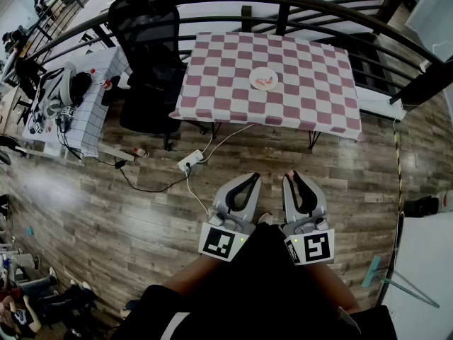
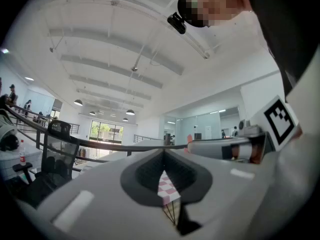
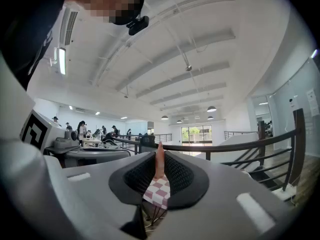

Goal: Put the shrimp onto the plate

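Note:
A table (image 1: 233,98) with a pink-and-white checked cloth stands far ahead, beyond a stretch of wooden floor. On it sits a small white plate (image 1: 273,72) with something orange-pink (image 1: 262,83) lying in it. Both grippers are held close to my body, far from the table. My left gripper (image 1: 254,177) (image 2: 164,152) is shut with nothing between its jaws. My right gripper (image 1: 289,175) (image 3: 160,155) is shut on a thin pink-orange sliver, shrimp-coloured (image 3: 159,165), which pokes out past the tips. The checked cloth (image 3: 159,193) shows through the gap below the tips.
A black office chair (image 1: 148,55) stands at the table's left end. A dark curved railing (image 1: 283,6) runs behind the table. A power strip with cables (image 1: 190,163) lies on the floor before it. A white gridded table (image 1: 85,112) with gear stands at the left.

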`<move>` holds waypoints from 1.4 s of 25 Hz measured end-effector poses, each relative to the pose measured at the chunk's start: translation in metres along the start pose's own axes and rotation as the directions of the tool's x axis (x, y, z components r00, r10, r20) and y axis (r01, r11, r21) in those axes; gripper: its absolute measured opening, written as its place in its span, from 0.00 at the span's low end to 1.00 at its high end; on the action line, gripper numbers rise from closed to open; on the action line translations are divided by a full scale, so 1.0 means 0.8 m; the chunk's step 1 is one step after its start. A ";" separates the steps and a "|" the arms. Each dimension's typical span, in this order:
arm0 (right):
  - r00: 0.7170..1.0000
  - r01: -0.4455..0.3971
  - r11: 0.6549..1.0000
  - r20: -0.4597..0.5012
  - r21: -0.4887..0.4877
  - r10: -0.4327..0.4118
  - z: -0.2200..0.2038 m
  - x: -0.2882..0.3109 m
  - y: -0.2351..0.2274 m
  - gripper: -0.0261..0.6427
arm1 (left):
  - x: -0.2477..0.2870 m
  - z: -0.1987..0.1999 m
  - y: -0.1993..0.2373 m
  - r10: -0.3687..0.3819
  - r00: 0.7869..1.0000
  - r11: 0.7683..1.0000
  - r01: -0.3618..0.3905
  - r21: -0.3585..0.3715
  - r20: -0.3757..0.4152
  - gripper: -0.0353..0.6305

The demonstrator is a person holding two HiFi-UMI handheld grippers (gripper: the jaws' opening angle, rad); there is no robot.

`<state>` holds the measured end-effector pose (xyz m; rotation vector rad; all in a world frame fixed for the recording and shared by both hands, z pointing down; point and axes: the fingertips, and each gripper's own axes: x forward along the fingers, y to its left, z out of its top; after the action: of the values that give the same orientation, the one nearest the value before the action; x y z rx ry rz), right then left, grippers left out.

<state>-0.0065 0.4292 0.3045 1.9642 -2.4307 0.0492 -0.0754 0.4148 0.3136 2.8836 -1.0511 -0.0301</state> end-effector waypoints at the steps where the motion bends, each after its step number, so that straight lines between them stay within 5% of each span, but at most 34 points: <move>1: 1.000 -0.007 1.000 -0.001 -0.001 0.007 -0.002 -0.002 -0.001 0.11 | 0.001 -0.002 -0.002 0.007 1.000 1.000 -0.007 -0.001 0.000 0.06; 10: 0.999 -0.044 0.997 0.023 0.071 0.042 -0.017 -0.035 -0.028 0.12 | -0.007 -0.001 0.010 0.126 0.990 0.992 -0.127 0.007 0.055 0.06; 20: 0.999 -0.016 0.990 0.031 0.141 0.011 -0.043 -0.064 -0.072 0.12 | 0.018 -0.016 -0.036 0.030 0.997 0.997 -0.035 0.076 0.069 0.06; 29: 0.999 0.038 0.991 0.016 0.129 -0.040 -0.054 -0.016 -0.111 0.12 | 0.071 -0.042 0.018 0.062 0.998 0.996 -0.064 0.056 0.027 0.06; 35: 1.000 0.014 0.992 -0.023 0.122 -0.011 -0.060 0.058 -0.121 0.12 | 0.128 -0.042 0.065 0.008 1.000 0.999 -0.009 0.038 0.021 0.06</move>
<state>0.0777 0.3656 0.3555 2.0150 -2.4567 0.2232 -0.0290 0.3117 0.3516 2.9189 -1.0792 -0.0404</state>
